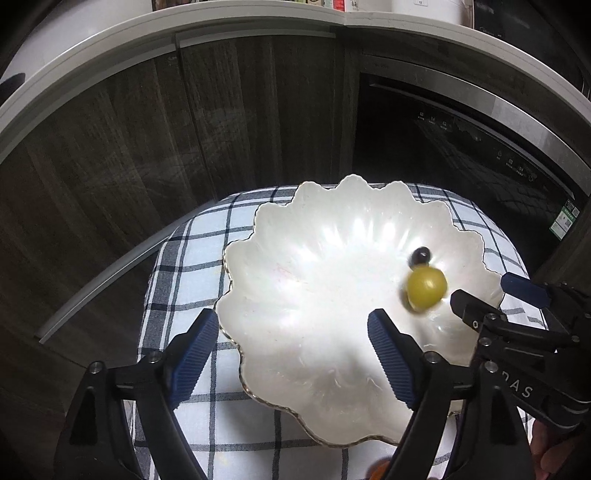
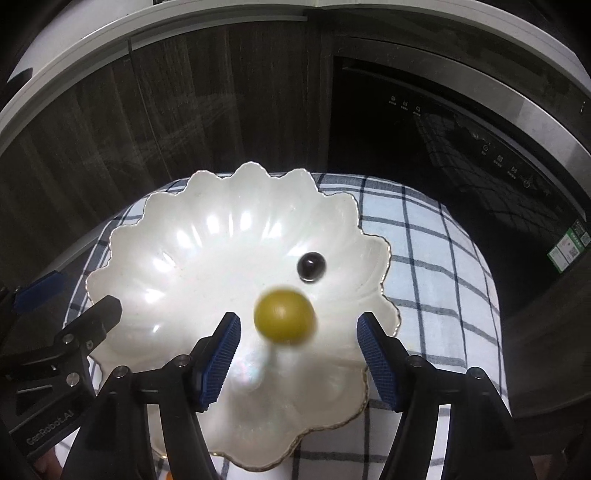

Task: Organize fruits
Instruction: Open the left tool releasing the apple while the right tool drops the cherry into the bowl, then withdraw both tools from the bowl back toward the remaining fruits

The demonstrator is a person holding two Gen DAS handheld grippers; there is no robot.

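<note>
Both grippers over white plate [image 2: 177, 258]. Right gripper [image 2: 298, 347]: jaws wide, gripping nothing. Green grape [image 2: 284, 315], blurred, between its fingers. Dark grape [image 2: 311, 266] at grape's 1 o'clock. Left gripper [image 1: 293, 354]: jaws wide.

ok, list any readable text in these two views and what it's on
"DAS": on the body of the right hand-held gripper, seen in the left wrist view; possibly cut off.
"GenRobot.AI": on the body of the left hand-held gripper, seen in the right wrist view.
Appliance control panel: icons with captions, too small to read.
Green sticker on the appliance: print too small to read.
Packages on the counter: blurred, unreadable.
</note>
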